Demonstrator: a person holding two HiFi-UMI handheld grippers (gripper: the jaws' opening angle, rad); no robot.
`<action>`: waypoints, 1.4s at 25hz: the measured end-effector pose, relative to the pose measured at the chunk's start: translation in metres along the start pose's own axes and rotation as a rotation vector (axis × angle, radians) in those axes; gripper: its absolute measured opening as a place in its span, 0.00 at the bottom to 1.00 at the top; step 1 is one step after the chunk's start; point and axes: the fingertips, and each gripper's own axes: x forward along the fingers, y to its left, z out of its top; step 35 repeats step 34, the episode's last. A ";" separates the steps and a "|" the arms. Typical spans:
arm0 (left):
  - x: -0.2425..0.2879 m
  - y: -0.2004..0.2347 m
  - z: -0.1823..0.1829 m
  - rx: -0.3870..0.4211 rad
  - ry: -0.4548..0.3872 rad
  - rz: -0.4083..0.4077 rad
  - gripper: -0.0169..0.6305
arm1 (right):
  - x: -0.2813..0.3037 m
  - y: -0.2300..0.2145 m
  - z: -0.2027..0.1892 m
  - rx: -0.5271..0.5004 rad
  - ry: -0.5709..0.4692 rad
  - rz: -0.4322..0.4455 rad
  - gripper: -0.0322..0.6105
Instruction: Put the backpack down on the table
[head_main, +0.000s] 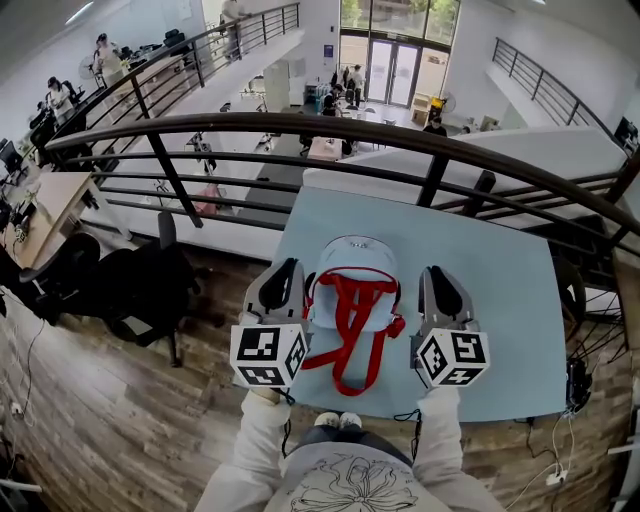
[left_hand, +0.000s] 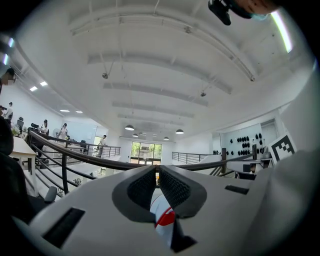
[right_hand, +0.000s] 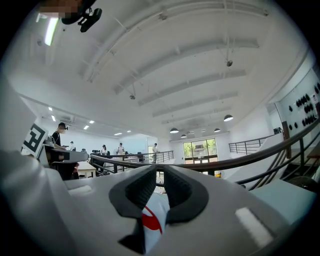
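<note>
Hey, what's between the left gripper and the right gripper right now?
The backpack, white with red straps, fills the stretch between the left gripper and the right gripper, as the head view shows. Each gripper view shows its fabric pinched in shut jaws.

Bare worktop (head_main: 500, 295) right of and beyond the backpack (head_main: 352, 285)
A dark railing (head_main: 430, 150) closes off the far edge. A black office chair (head_main: 150, 290) stands on the wooden floor off the left edge. The near edge is open.
</note>
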 end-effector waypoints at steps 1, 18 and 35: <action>0.000 0.000 -0.001 -0.001 0.002 0.004 0.06 | 0.000 0.001 0.000 -0.003 0.000 0.003 0.14; -0.004 -0.003 -0.011 0.003 0.009 0.014 0.06 | 0.001 0.011 -0.004 -0.015 0.006 0.016 0.14; -0.004 -0.010 -0.009 0.014 0.010 0.010 0.06 | -0.002 0.011 -0.002 -0.026 0.004 0.016 0.14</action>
